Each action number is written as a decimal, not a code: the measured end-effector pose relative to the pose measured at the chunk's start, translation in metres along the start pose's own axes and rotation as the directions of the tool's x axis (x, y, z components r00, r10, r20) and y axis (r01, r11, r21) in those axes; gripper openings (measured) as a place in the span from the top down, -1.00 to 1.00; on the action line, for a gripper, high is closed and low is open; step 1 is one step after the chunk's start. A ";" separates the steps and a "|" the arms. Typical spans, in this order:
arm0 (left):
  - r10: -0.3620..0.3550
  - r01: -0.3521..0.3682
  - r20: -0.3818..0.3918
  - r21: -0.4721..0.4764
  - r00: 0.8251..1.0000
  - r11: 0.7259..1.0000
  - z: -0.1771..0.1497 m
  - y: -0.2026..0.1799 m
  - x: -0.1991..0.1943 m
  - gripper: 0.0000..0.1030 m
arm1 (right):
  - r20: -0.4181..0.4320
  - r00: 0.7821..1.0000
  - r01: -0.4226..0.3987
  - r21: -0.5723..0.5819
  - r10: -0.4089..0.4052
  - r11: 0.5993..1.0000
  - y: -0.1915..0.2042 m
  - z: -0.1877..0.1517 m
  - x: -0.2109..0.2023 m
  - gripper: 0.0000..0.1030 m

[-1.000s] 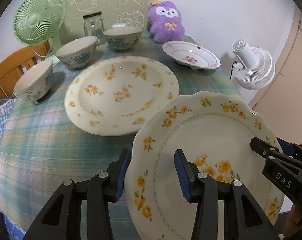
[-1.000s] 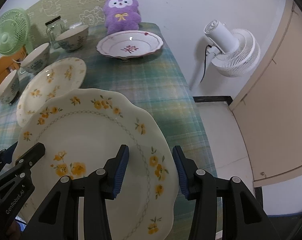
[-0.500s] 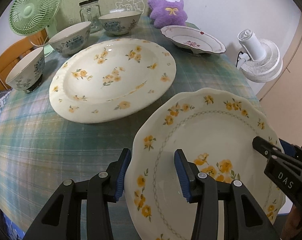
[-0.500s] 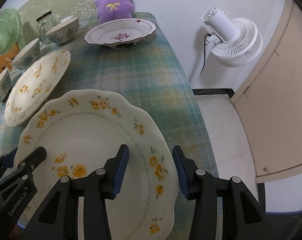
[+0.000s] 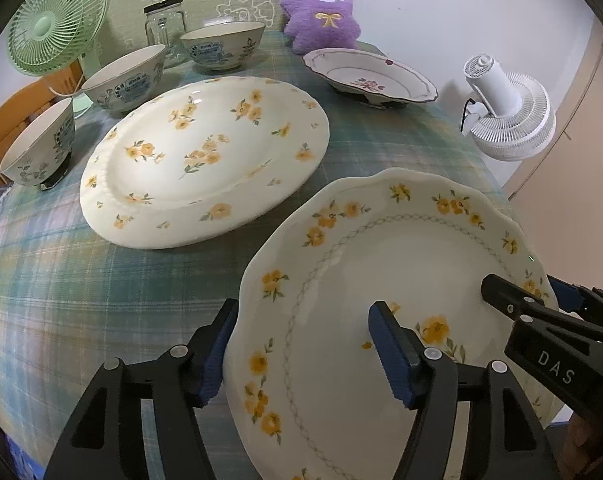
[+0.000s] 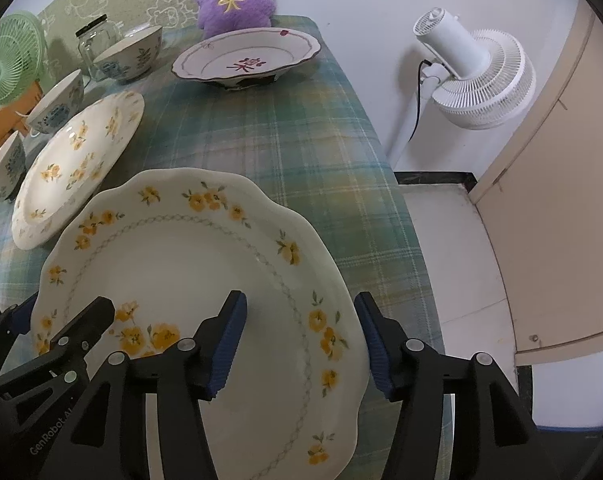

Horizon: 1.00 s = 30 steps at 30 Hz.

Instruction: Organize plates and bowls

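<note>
The scalloped plate [image 5: 381,280] lies at the near edge of the table [image 5: 101,288], beside the oval plate [image 5: 205,160]. The left gripper [image 5: 305,344] and the right gripper [image 6: 297,340] straddle opposite rims, their jaws having just been opening, pads now clear of the rim. Three bowls [image 5: 125,80] stand behind.

A home dining spot: plaid tablecloth [image 5: 101,280] set with floral plates, purple plush toy [image 5: 321,12] at the far edge, white fan [image 6: 473,76] standing right.
</note>
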<state>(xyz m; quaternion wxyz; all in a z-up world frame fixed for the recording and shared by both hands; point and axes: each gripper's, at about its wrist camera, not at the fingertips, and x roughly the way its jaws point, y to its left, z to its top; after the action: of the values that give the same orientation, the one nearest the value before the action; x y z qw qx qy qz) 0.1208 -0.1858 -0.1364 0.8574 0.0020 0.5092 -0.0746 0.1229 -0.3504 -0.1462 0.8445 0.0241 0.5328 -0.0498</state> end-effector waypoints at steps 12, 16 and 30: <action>0.011 -0.011 0.055 0.004 0.998 1.000 0.004 0.002 -0.023 -0.60 | 0.084 0.996 -0.014 -0.022 0.016 1.000 0.004 0.003 -0.031 -0.53; 0.019 -0.019 0.077 0.001 0.997 1.000 0.008 0.005 -0.034 -0.62 | 0.105 0.994 -0.036 -0.024 0.038 0.999 0.006 0.007 -0.042 -0.53; 0.065 -0.064 0.153 -0.012 0.986 0.998 0.028 0.020 -0.084 -0.61 | 0.180 0.980 -0.071 -0.059 0.080 0.996 0.024 0.021 -0.092 -0.53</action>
<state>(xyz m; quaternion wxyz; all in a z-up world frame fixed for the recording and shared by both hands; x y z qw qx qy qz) 0.1083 -0.1578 -0.0509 0.8960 0.0099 0.4416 -0.0448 0.1050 -0.3234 -0.0549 0.8912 0.0177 0.4532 -0.0058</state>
